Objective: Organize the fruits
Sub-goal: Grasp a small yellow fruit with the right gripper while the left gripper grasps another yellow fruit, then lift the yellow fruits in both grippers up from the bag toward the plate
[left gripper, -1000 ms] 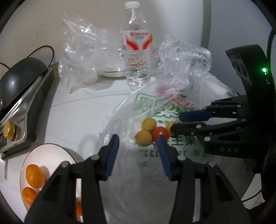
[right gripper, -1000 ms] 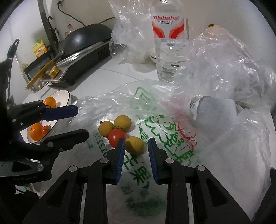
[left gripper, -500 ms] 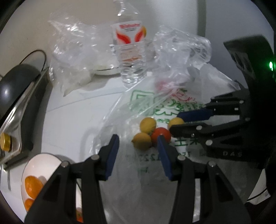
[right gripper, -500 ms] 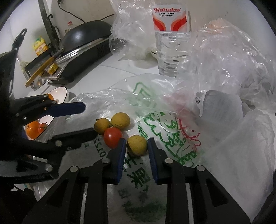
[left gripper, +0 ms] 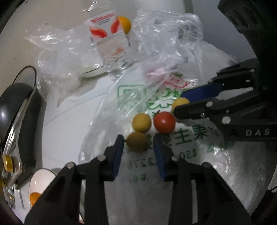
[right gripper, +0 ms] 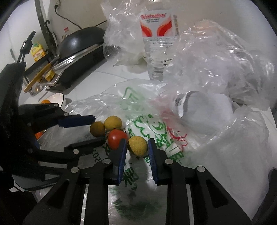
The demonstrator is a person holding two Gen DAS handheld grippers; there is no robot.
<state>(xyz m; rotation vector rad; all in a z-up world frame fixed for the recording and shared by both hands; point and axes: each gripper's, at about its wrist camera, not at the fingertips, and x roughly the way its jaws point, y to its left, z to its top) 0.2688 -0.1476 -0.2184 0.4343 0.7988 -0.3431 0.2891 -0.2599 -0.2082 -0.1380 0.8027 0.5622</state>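
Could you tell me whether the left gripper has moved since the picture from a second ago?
Yes. The left gripper has come forward and down toward the fruit: against the water bottle, its closing jaws now flank the brownish-yellow fruit.

White countertop [right gripper: 110, 76] beneath a plain pale wall [right gripper: 83, 15]. Landmark: the dark domed cooking appliance [right gripper: 81, 41] at the counter's far left. Behind it, a black cable [right gripper: 69, 19] runs up the wall to a socket. Left of it stand a dark curved bar [right gripper: 42, 27] and a small yellow carton [right gripper: 37, 51]. In front of it lies a metal rack with a gold-handled utensil [right gripper: 37, 77]. Light is dim and even.
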